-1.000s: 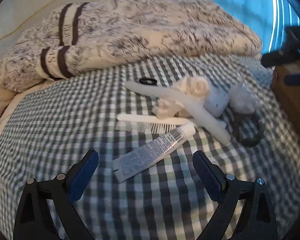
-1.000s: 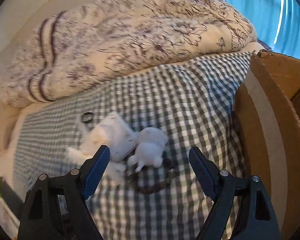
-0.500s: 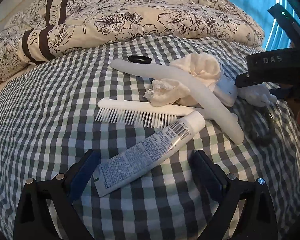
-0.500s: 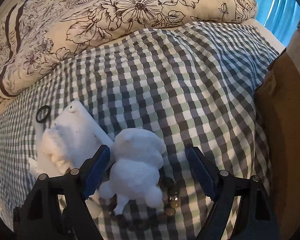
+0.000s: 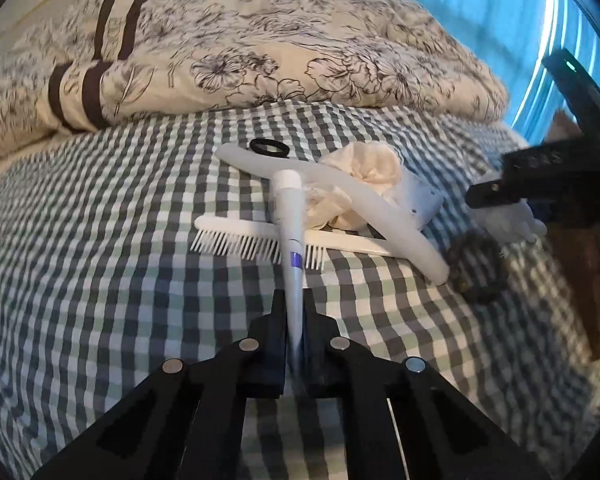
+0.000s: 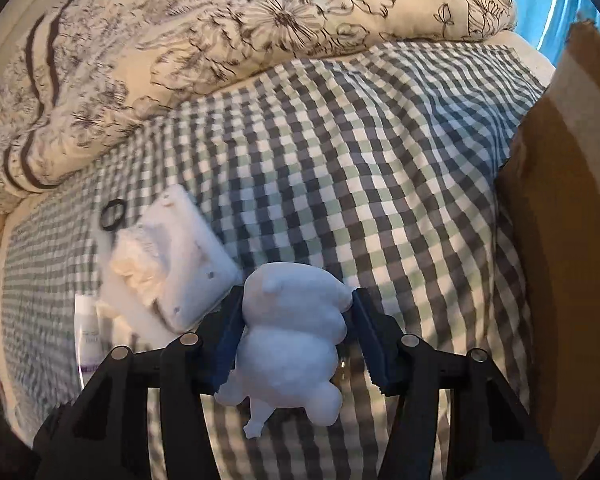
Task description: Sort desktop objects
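My left gripper [image 5: 294, 312] is shut on the flat end of a white tube [image 5: 290, 220], lifted so its cap points away from me. Below it on the checked sheet [image 5: 100, 260] lie a white comb [image 5: 260, 240], a long white curved stick [image 5: 360, 208], a cream scrunchie [image 5: 364, 168], a black hair ring [image 5: 269, 147] and a dark bead bracelet [image 5: 478, 268]. My right gripper [image 6: 296, 320] is shut on a white toy figure [image 6: 292, 332], raised off the sheet. A white flat box [image 6: 188, 252] lies to its left.
A floral duvet [image 5: 260, 52] is piled along the back of the bed. A brown cardboard box [image 6: 568, 240] stands at the right edge. Blue curtains [image 5: 480, 8] hang behind it. The right gripper's black body [image 5: 540, 176] shows at the right of the left wrist view.
Both grippers went from open to shut. The left one took the tube and raised it on edge. The right one took the toy figure and lifted it off the bracelet.
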{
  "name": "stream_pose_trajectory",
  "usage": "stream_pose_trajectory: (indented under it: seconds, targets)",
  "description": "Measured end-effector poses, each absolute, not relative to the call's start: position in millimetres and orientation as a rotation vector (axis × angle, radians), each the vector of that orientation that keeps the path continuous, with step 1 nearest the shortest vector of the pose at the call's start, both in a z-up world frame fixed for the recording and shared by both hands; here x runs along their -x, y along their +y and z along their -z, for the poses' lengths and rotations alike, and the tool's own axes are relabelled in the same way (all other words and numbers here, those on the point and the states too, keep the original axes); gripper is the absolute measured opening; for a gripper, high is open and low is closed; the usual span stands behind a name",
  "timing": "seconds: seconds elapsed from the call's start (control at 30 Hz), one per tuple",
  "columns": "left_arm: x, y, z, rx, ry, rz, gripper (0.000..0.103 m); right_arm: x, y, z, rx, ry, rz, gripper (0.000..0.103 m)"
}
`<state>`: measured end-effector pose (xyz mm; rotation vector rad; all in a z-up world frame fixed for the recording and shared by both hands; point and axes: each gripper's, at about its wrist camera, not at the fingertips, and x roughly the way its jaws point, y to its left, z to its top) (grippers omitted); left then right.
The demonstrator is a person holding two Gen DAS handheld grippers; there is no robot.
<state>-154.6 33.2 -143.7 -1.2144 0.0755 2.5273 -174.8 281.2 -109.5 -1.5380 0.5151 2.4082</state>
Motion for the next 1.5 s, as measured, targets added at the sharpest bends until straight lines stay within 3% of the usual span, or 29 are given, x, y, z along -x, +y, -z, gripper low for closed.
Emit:
stream_pose_trajectory:
  seconds: [0.17,0.87,1.23,1.5]
  targets:
    - [148.4,18.3,132.4,1.206,-0.021,-2.528,0.005,168.6,271.7,88.8,1.519,0.516,-2.466,0.053]
    - [109.9,17.8,119.2,1.248,-0.08,-2.517,0.005,109.2,278.6,32.3,1.491,0.562,-2.571,0.053]
    - [74.6,61.6,49.9,1.069,0.029,-2.521,0.003,62.7,318.3,-19.1,1.321,0.641,-2.653,0.053]
    - [74.2,91.5,77.0,1.177,0.121,-2.472,0.005,29.4,343.4,-41.3,1.228,0.687,-2.678,0.053]
